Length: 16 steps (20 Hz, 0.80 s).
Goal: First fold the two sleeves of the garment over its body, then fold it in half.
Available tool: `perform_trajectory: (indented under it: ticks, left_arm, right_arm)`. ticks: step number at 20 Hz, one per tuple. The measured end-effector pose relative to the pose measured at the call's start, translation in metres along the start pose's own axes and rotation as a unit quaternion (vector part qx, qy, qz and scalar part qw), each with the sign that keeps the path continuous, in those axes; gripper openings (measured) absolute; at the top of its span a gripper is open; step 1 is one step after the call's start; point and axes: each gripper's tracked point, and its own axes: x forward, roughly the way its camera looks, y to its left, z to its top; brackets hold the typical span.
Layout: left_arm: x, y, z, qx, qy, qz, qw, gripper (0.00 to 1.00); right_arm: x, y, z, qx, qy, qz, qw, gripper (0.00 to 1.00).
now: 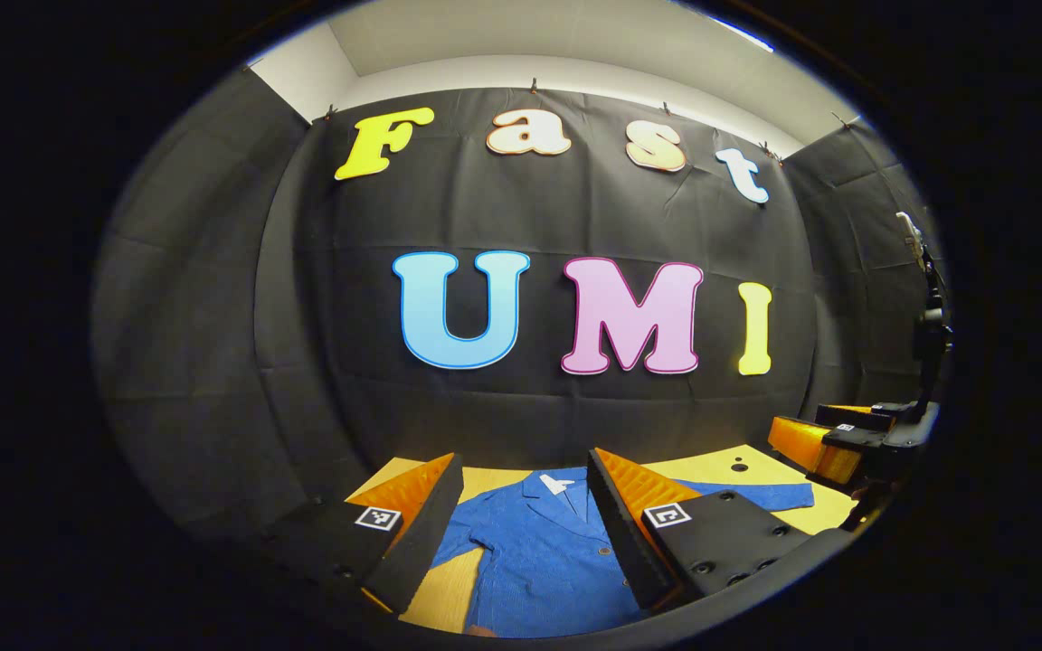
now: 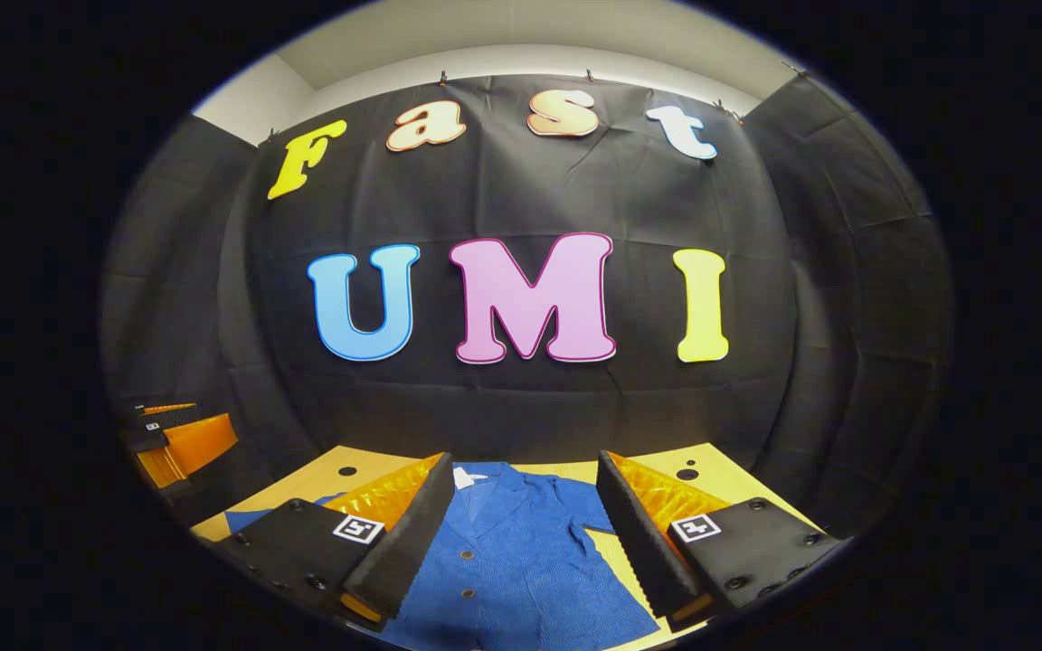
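A blue buttoned shirt (image 1: pixel 530 561) lies flat and face up on a yellow table (image 1: pixel 711 466), collar toward the back wall. One sleeve (image 1: pixel 756 495) stretches out to the right and the other spreads left near my finger. My left gripper (image 1: pixel 521 533) hovers open above the shirt, nothing between its fingers. In the right gripper view the shirt (image 2: pixel 521 551) lies below my right gripper (image 2: pixel 525 538), which is also open and holds nothing. A sleeve (image 2: pixel 245 520) reaches left on the table (image 2: pixel 304 484). The right gripper (image 1: pixel 856 443) appears far right in the left gripper view, the left gripper (image 2: pixel 168 434) far left in the right gripper view.
The black cloth wall closes the booth right behind the table's far edge and on both sides. Small round holes (image 1: pixel 738 467) (image 2: pixel 686 473) mark the tabletop near the back. A dark stand (image 1: pixel 928 316) rises at the right edge.
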Motion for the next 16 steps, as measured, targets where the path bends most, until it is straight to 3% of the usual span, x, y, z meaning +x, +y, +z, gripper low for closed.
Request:
perform_trajectory:
  ticks: [3,4,10,11,12,13,14,16]
  left_arm:
    - [0.005,0.000,-0.002,0.001,0.004,0.003,1.000,0.79]
    - [0.006,-0.001,-0.004,0.002,0.006,0.004,1.000,0.80]
    - [0.022,-0.013,-0.013,0.005,0.023,0.009,1.000,0.80]
    - [0.025,-0.016,-0.014,0.006,0.028,0.011,1.000,0.80]
    - [0.027,-0.018,-0.016,0.008,0.031,0.012,0.999,0.80]
    - [0.029,-0.021,-0.016,0.011,0.034,0.015,0.999,0.80]
    - [0.033,-0.024,-0.019,0.015,0.038,0.018,0.999,0.80]
    - [0.039,-0.031,-0.024,0.018,0.048,0.022,0.998,0.80]
  right_arm:
    - [0.011,-0.008,-0.009,0.001,0.011,-0.003,1.000,0.95]
    - [0.014,-0.010,-0.012,0.002,0.015,-0.004,1.000,0.99]
    - [0.048,-0.051,-0.041,-0.001,0.045,-0.031,0.999,0.94]
    - [0.057,-0.069,-0.050,-0.002,0.055,-0.047,0.997,0.99]
    - [0.064,-0.084,-0.057,0.000,0.064,-0.060,0.996,0.94]
    - [0.071,-0.101,-0.064,0.006,0.076,-0.075,0.994,0.99]
    - [0.079,-0.120,-0.073,0.012,0.085,-0.091,0.992,0.94]
    - [0.092,-0.162,-0.089,0.016,0.101,-0.123,0.987,0.99]
